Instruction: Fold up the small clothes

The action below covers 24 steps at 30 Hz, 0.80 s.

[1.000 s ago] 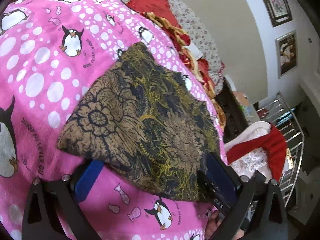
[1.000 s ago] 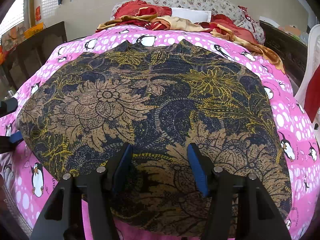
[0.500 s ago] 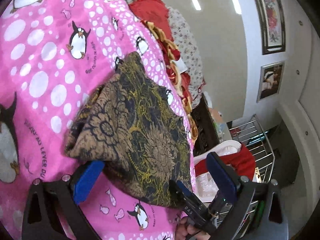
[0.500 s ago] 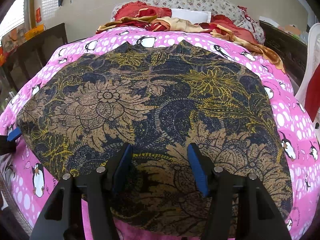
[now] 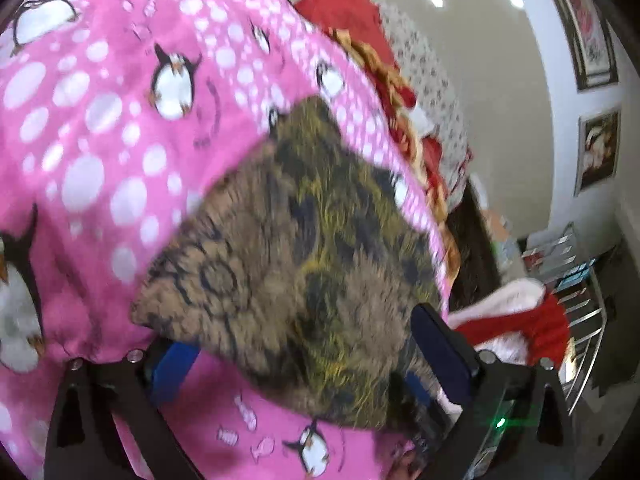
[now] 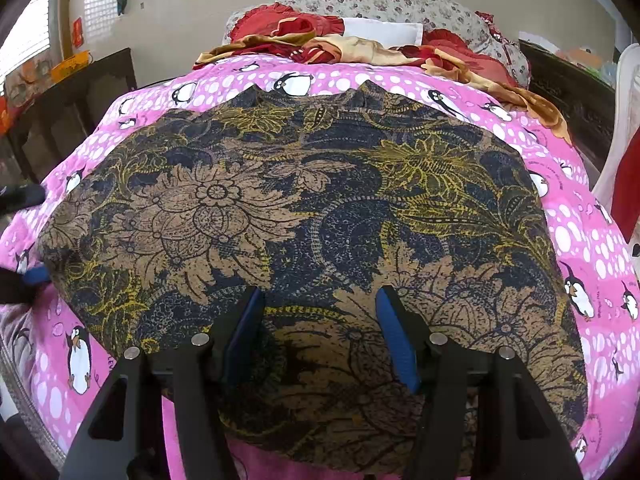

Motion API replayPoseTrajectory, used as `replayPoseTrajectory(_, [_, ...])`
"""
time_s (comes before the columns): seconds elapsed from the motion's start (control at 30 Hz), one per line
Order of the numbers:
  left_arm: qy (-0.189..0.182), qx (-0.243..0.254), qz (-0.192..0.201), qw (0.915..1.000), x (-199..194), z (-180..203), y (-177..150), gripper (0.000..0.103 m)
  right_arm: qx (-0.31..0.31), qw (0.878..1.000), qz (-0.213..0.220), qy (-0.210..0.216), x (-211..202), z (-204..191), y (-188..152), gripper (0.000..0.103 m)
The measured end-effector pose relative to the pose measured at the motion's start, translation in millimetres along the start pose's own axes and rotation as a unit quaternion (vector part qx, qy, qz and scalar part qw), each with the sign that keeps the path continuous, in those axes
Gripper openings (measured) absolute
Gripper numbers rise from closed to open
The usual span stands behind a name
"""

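Note:
A dark blue, tan and yellow floral garment (image 6: 320, 216) lies spread flat on the pink penguin blanket (image 6: 580, 232). My right gripper (image 6: 320, 320) hovers over the garment's near part. Its blue pads (image 6: 248, 328) stand apart and the cloth runs flat between them. In the blurred left wrist view the garment (image 5: 304, 248) shows its left corner. There my left gripper (image 5: 304, 344) stands wide open astride that edge, with one blue pad (image 5: 172, 368) tucked partly beneath the cloth. The right wrist view catches this left gripper (image 6: 28, 236) at the garment's far left edge.
A heap of red and gold clothes (image 6: 340, 46) and a floral pillow (image 6: 384, 4) lie at the bed's far end. Dark wooden furniture (image 6: 80, 92) stands left of the bed. A white chair with red cloth (image 5: 532, 332) and a metal rack (image 5: 588, 312) stand to the right.
The left gripper has rolled and shifted a little along the garment's left edge, and its view is now motion-blurred. The right gripper and the garment have stayed still.

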<state>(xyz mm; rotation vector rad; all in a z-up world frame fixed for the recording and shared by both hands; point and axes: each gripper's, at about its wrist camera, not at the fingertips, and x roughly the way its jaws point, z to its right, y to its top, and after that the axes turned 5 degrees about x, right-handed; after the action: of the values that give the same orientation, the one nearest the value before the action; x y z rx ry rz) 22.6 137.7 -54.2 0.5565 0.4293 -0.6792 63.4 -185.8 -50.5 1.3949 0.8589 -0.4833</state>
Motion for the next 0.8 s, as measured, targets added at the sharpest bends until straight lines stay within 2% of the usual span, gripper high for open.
replayPoseTrajectory(0.1, [-0.028,-0.041,0.038,0.9981,-15.0,-19.1,3.1,0.088,0.0,1.0,0.0,-0.001,-0.1,-0.1,-0.1,0.05])
replayPoseTrajectory(0.17, [-0.054,-0.077,0.06,0.9937,-22.0,-33.8,5.0,0.085,0.0,1.0,0.0,0.0,-0.1,-0.3,0.0,0.05])
replayPoseTrajectory(0.2, [-0.057,-0.082,0.058,0.9933,-21.3,-34.8,5.9,0.085,0.0,1.0,0.0,0.0,0.0,-0.3,-0.1,0.05])
replayPoseTrajectory(0.27, [-0.053,-0.047,0.026,0.9971,-11.7,-19.3,6.0,0.091,-0.001,1.0,0.001,-0.001,0.0,-1.9,0.4,0.05])
replayPoseTrajectory(0.37, [-0.09,-0.025,-0.019,0.9955,4.3,-2.3,-0.2,0.091,0.0,1.0,0.0,0.0,-0.2,-0.6,-0.2,0.05])
replayPoseTrajectory(0.43, [-0.077,-0.003,-0.017,0.9969,6.2,2.1,1.6,0.091,0.0,1.0,0.001,0.0,-0.1,-0.6,-0.2,0.05])
replayPoseTrajectory(0.53, [-0.057,-0.016,0.016,0.9981,-3.9,-13.2,11.9,0.089,0.0,1.0,0.001,0.0,0.0,-0.4,-0.3,0.05])
replayPoseTrajectory(0.6, [-0.061,-0.028,0.011,0.9977,-5.9,-17.6,10.9,0.087,0.0,1.0,0.001,0.0,0.3,-1.4,0.1,0.05])
replayPoseTrajectory(0.63, [-0.05,-0.006,0.004,0.9987,-4.9,-10.7,9.7,0.084,0.0,1.0,0.001,0.0,0.2,-0.3,-0.3,0.05])
replayPoseTrajectory(0.7, [-0.02,0.02,0.007,0.9996,-7.5,-5.1,8.6,0.067,0.0,1.0,0.0,-0.001,0.2,-1.1,-0.1,0.05])
replayPoseTrajectory(0.77, [0.007,0.01,0.01,0.9999,-7.9,-11.3,9.4,0.039,0.0,1.0,0.0,0.0,0.0,-1.0,-0.2,0.05])
replayPoseTrajectory(0.8, [0.036,-0.003,0.006,0.9993,-4.0,-18.4,9.8,0.034,0.0,1.0,0.0,-0.001,0.1,-1.0,-0.2,0.05])
